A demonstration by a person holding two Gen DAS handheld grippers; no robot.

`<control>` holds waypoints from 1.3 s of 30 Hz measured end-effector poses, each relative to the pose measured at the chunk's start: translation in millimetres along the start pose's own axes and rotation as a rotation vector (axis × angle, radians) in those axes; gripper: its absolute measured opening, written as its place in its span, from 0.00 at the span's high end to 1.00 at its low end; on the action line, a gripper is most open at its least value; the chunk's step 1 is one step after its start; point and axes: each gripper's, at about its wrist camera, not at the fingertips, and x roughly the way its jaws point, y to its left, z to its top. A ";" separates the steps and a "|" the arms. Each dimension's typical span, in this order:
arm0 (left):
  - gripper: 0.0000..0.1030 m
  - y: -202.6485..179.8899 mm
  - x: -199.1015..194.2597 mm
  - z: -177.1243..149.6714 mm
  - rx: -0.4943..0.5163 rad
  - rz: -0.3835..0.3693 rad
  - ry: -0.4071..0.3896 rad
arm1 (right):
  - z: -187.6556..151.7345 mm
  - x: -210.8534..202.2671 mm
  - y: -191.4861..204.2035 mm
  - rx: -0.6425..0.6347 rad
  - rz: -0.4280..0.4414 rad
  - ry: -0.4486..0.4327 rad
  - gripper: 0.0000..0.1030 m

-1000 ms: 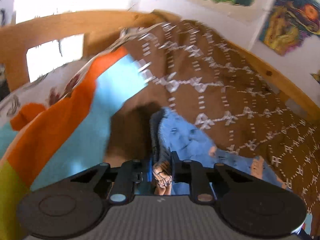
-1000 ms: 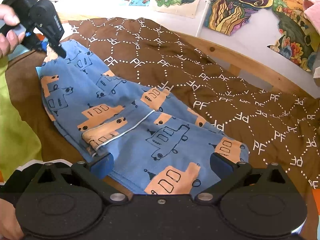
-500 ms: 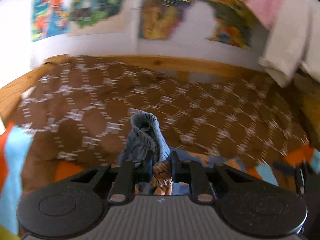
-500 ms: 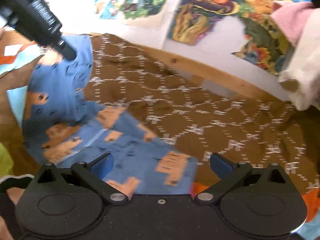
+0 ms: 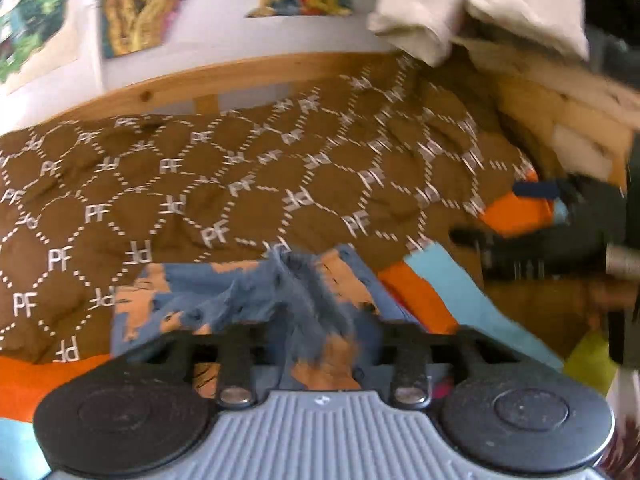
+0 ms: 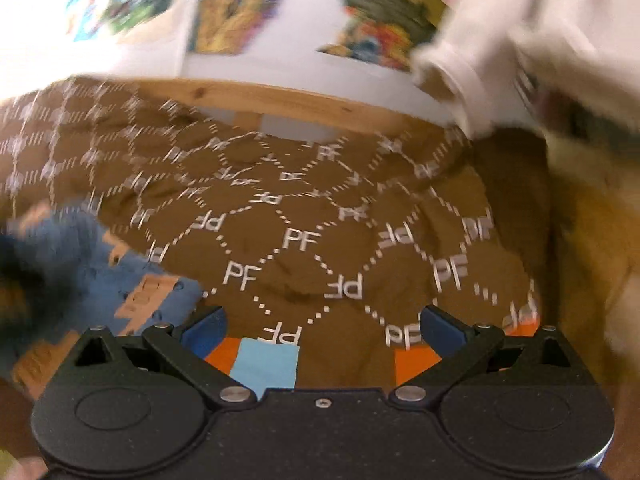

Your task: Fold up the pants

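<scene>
Lying bunched near the bed's front edge on the brown "PF" blanket [image 5: 248,184], the blue pants [image 5: 240,300] rise between the left gripper [image 5: 320,344], whose jaws have just been opening, unclenched. The right gripper [image 6: 322,324] is spread wide, empty, over the blanket.

One pair of blue pants [image 5: 256,304] lay on one brown blanket [image 5: 248,176]; three posters [image 6: 256,12] hung far behind.

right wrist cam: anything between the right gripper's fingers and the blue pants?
Nothing. The right gripper is open over the brown PF blanket; the pants lie beside its left finger, seen in the right wrist view.
</scene>
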 end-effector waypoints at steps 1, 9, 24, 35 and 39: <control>0.31 -4.4 -0.4 -4.9 0.022 0.005 -0.002 | -0.4 1.0 -6.5 0.053 0.018 0.006 0.01; 0.28 -19.3 4.0 -39.7 0.179 0.029 0.076 | -2.3 6.2 2.5 0.194 0.265 0.003 0.01; 0.73 -7.3 13.8 -57.1 0.231 0.036 0.114 | 18.9 83.0 74.9 0.112 0.631 0.168 0.43; 0.89 2.9 11.8 -52.9 0.162 0.023 0.118 | 9.0 86.6 78.3 0.176 0.624 0.197 0.86; 0.93 1.1 10.7 -51.6 0.163 0.031 0.119 | 11.7 82.1 74.2 0.211 0.630 0.172 0.92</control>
